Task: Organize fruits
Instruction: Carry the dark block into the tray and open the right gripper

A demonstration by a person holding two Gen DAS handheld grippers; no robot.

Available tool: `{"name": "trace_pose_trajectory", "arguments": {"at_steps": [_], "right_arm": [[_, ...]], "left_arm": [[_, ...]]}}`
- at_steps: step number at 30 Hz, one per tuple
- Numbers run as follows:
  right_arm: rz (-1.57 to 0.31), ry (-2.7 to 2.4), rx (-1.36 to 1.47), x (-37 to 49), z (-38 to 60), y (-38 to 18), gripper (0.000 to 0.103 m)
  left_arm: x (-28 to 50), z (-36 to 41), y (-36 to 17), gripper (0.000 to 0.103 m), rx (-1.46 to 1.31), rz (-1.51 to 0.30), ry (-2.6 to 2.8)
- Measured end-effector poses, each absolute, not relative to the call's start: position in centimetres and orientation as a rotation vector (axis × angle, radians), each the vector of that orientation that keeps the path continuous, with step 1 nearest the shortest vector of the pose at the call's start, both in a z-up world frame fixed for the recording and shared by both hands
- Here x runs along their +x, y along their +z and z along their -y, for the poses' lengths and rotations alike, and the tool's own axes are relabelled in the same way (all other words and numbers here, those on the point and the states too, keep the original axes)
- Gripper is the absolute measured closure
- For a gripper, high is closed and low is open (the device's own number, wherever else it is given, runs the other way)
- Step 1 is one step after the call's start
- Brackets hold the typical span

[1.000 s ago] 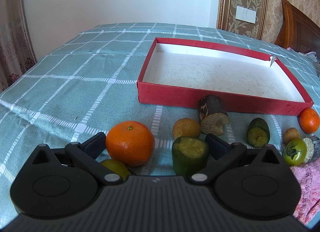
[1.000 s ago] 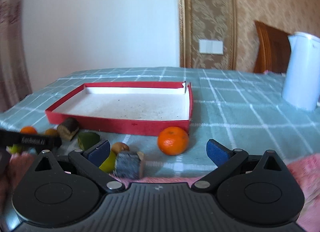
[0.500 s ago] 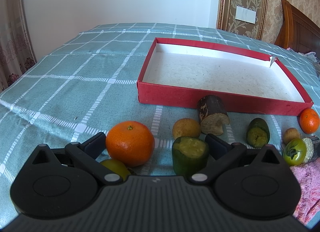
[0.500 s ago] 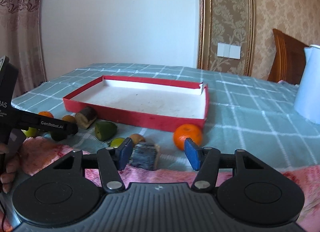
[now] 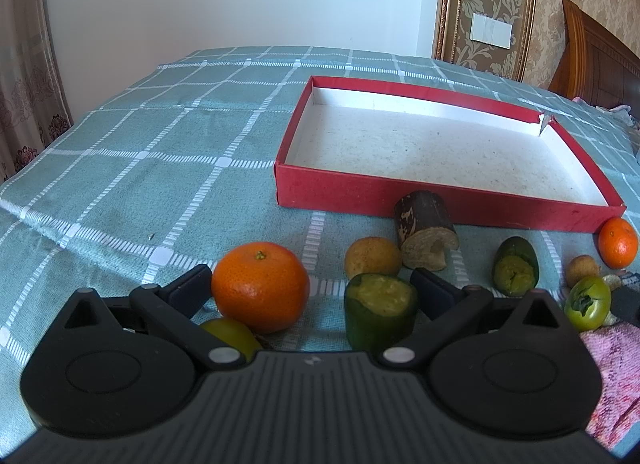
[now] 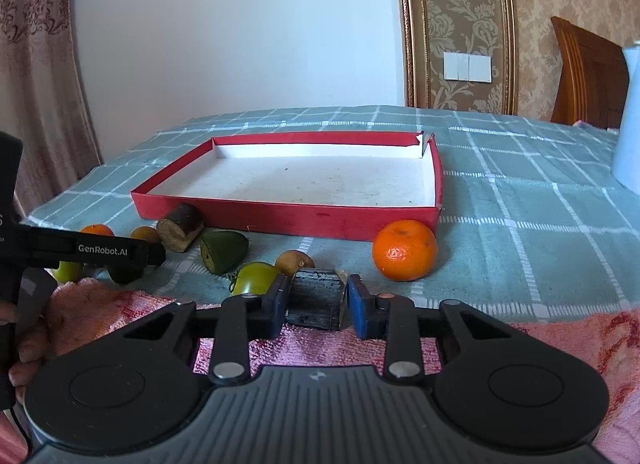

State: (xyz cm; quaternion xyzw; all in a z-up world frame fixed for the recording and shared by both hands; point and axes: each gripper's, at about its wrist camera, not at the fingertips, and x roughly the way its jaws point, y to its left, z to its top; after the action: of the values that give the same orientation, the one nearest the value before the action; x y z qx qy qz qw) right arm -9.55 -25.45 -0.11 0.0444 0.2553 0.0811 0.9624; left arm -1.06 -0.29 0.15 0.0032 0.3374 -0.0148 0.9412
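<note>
My right tool [image 6: 316,300] has just been closing and now apparently pinches the dark, blocky fruit chunk [image 6: 317,296]. My left tool [image 5: 312,288] stays open around nothing gripped. Next, I judge, comes lifting toward the empty red cardboard tray [image 6: 288,220].

Surface covered by teal checked cloth [image 5: 168,168] with white grid lines. Lying directly on it: shallow red tray [image 5: 440,200], white inside; large orange [image 5: 260,288]; smaller orange [image 6: 404,250] at tray's near right corner; brown cut log-like piece [image 5: 424,232] against tray's front wall; green cut pieces [image 5: 380,316] [image 5: 515,272]; yellowish round fruit [image 5: 372,258]; green tomato [image 6: 256,278]; pink towel [image 6: 560,340] at near edge; white kettle [image 6: 630,120] far right
</note>
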Motion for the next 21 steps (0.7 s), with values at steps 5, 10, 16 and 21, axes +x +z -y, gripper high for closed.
{"name": "trace_pose_trajectory", "arguments": {"at_steps": [5, 10, 16, 21], "right_arm": [[-0.473, 0.160, 0.118, -10.2, 25.9, 0.8, 0.073], [-0.381, 0.134, 0.105, -9.8, 26.3, 3.7, 0.073], [-0.381, 0.097, 0.099, -4.8, 27.1, 5.0, 0.073], [-0.434, 0.062, 0.097, -0.9, 27.5, 3.8, 0.073]], "left_arm": [[-1.0, 0.4, 0.1, 0.000, 0.007, -0.688, -0.030], [-1.1, 0.3, 0.1, 0.000, 0.005, -0.687, -0.031], [-1.1, 0.3, 0.1, 0.000, 0.003, -0.686, -0.032], [-1.2, 0.2, 0.0, 0.000, 0.004, -0.686, -0.033]]}}
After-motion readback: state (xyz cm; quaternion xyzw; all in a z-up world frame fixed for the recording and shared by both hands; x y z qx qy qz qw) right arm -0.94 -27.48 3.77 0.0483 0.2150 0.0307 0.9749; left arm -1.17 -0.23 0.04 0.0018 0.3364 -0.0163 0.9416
